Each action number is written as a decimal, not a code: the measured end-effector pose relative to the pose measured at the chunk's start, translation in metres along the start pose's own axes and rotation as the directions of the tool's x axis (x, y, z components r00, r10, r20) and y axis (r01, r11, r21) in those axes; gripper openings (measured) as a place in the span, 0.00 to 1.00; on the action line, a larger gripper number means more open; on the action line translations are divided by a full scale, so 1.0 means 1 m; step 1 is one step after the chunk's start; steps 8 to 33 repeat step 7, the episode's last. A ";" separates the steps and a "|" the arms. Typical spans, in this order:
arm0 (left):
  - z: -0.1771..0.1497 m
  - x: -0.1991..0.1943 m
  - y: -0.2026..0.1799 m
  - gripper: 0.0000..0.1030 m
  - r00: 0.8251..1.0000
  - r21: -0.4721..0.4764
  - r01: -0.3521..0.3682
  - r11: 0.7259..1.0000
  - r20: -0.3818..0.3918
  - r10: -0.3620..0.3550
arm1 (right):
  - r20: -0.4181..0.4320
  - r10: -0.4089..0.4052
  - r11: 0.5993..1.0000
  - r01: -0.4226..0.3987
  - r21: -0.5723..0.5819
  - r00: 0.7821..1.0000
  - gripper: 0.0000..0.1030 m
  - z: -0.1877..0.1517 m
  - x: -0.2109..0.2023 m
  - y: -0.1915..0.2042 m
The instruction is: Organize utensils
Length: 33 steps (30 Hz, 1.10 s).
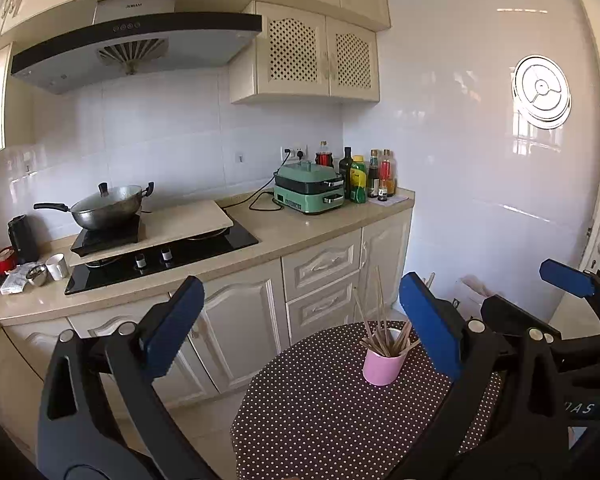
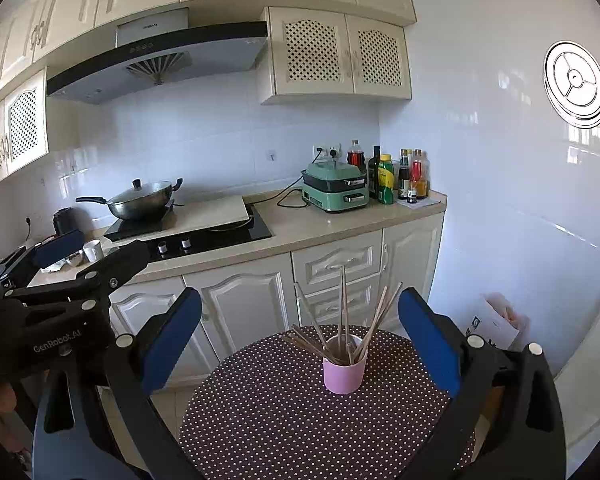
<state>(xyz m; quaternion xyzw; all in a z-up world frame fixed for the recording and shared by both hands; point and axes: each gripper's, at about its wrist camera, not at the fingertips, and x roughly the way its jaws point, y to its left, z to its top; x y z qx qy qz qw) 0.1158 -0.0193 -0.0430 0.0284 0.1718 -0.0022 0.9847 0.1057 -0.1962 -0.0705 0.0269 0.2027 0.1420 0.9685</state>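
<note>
One pink cup stands upright on a round table under a brown cloth with white dots, and it holds a loose bundle of wooden chopsticks; some eight or more sticks fan out of it, though they cross too much for a sure count. All the sticks sit inside the cup, some leaning low over its left rim. The left gripper hangs above the table's near-left side with its two blue pads spread wide and nothing between them. The right gripper is likewise spread wide and bare, and the cup shows between its two fingers, well apart from both. Behind the table runs a counter with one wok under a lid, one green cooker, a row of about seven bottles and one white mug.
</note>
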 end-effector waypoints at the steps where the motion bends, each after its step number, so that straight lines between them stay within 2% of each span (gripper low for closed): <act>1: 0.000 0.005 -0.001 0.93 1.000 0.000 0.000 1.000 -0.008 0.000 | -0.004 0.001 1.000 -0.001 0.002 1.000 0.92 0.000 0.003 -0.003; 7: -0.010 0.036 -0.009 0.93 0.997 -0.001 -0.007 1.000 -0.076 0.007 | -0.057 0.013 1.000 -0.012 0.019 0.998 0.92 -0.008 0.031 -0.019; 33: -0.010 0.036 -0.009 0.93 0.997 -0.001 -0.007 1.000 -0.076 0.007 | -0.057 0.013 1.000 -0.012 0.019 0.998 0.92 -0.008 0.031 -0.019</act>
